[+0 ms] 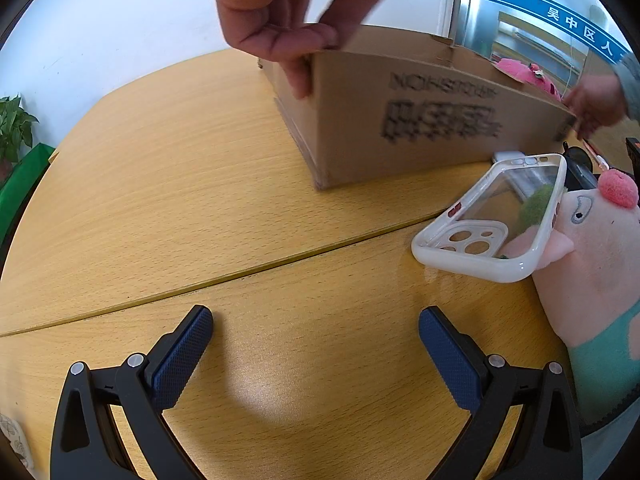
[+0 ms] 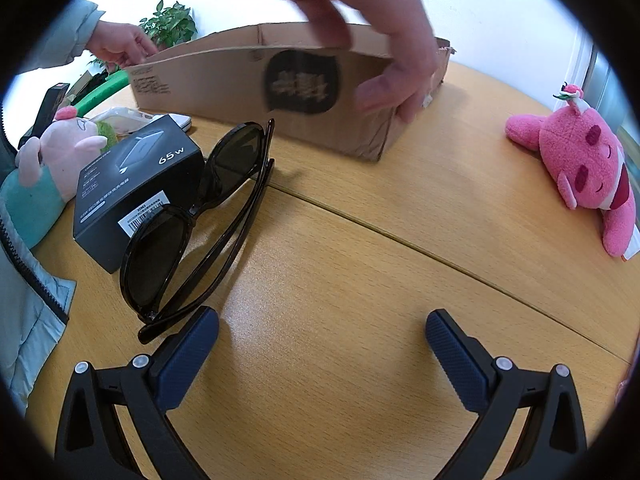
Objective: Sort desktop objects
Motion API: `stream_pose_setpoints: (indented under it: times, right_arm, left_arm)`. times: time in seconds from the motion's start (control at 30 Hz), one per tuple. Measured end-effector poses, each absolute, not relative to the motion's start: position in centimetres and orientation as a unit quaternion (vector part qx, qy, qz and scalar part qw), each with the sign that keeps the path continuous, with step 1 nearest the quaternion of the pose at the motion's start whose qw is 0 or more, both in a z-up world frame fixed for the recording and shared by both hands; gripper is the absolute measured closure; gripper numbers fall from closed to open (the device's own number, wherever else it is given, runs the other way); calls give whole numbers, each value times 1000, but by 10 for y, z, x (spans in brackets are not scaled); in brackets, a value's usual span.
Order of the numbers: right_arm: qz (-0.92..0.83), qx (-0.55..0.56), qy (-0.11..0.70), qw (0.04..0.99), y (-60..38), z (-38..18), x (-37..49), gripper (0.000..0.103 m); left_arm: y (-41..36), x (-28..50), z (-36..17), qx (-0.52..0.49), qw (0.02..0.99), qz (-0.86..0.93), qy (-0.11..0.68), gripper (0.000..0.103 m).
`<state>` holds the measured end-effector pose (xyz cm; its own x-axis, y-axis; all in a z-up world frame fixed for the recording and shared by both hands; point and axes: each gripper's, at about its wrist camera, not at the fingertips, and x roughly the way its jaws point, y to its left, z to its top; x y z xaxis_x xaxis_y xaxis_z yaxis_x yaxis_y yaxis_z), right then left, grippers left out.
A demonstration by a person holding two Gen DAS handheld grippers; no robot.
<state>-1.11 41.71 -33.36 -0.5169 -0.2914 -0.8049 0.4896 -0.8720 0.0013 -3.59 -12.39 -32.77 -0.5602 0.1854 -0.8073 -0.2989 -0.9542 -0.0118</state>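
A cardboard box (image 1: 420, 120) stands on the wooden table (image 1: 180, 200), held at both ends by a person's bare hands (image 1: 280, 20); it also shows in the right wrist view (image 2: 248, 92). My left gripper (image 1: 316, 344) is open and empty over bare table. A clear phone case (image 1: 496, 220) leans on a pale pig plush (image 1: 600, 248) to its right. My right gripper (image 2: 322, 348) is open and empty. Black sunglasses (image 2: 200, 224) lie just left of it, against a black 65W charger box (image 2: 128, 184). A pink plush (image 2: 584, 168) lies at the right.
A potted plant (image 1: 12, 128) and a green object stand past the table's left edge. A seam (image 2: 400, 232) runs across the tabletop. A grey jacket (image 2: 28, 312) is at the left edge of the right wrist view.
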Motion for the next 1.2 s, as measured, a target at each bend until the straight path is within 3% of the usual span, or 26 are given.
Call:
stream_pose_setpoints:
  times: [1.2]
  right_arm:
    - [-864,437,113,225,416,-332,-12,0]
  left_arm:
    - [-123,-31,-316,-447,135,882,62,0]
